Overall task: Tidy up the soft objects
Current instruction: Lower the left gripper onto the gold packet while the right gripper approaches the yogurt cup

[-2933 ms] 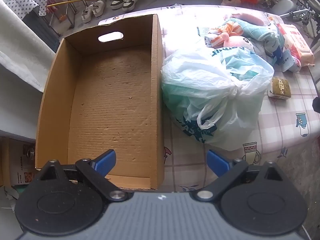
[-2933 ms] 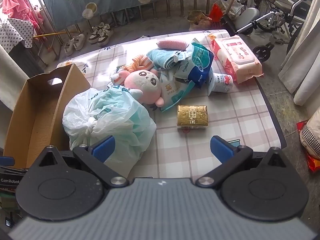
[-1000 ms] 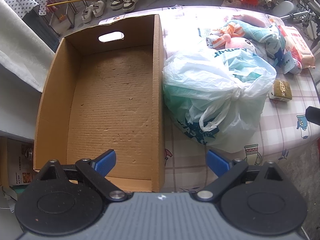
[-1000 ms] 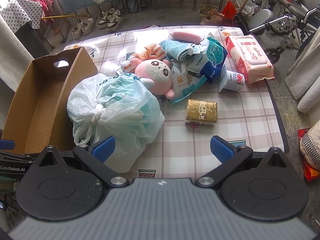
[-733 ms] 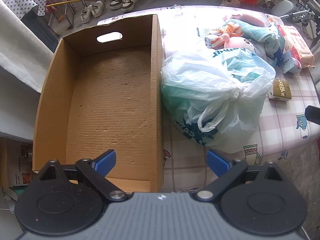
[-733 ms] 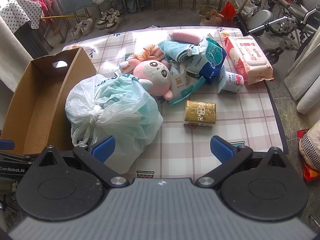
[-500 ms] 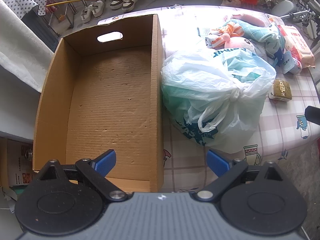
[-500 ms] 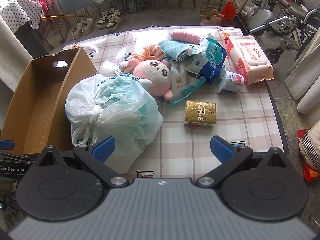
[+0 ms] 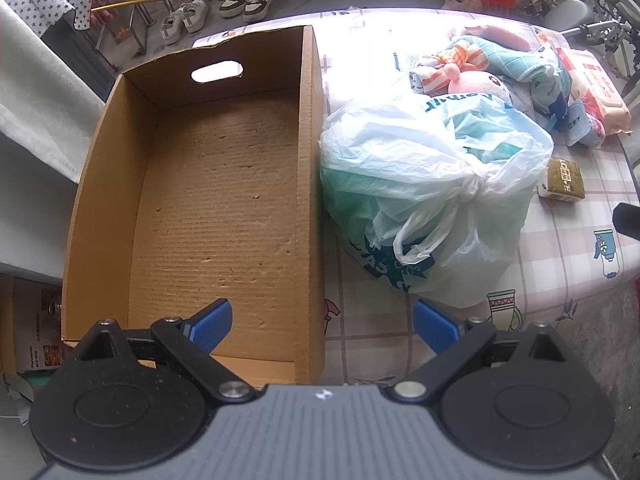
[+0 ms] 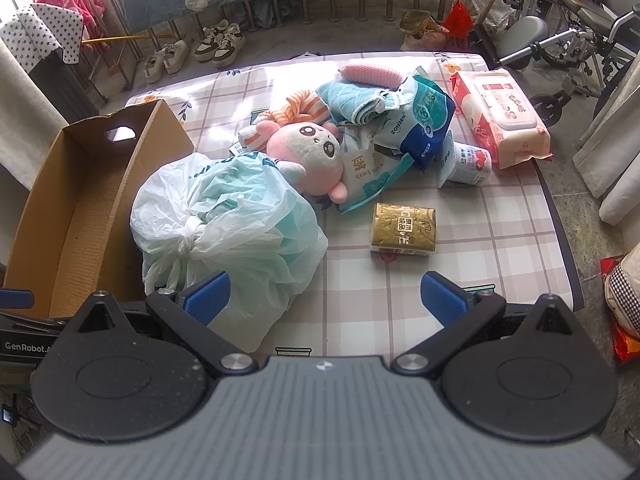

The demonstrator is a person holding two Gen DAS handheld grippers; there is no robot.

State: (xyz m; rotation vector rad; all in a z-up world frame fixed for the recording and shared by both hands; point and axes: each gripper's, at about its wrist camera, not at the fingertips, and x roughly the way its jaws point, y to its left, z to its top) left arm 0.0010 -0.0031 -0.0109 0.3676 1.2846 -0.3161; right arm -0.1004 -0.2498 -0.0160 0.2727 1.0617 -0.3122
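Observation:
An empty cardboard box stands at the table's left edge. Right beside it lies a knotted white and green plastic bag. Behind the bag a pink plush toy rests among a teal towel, an orange striped cloth, a pink pad and blue soft packs. My left gripper is open over the box's near right corner. My right gripper is open above the table's near edge, empty, its left finger over the bag.
A gold packet, a small cup and a pink wipes pack lie on the checked tablecloth. Shoes and a clothes rack stand beyond the table; a wheelchair is at the far right.
Both views shift only slightly. The right gripper has drifted a little toward the table since 2.9 s ago. Both grippers stay open and nothing has been picked up.

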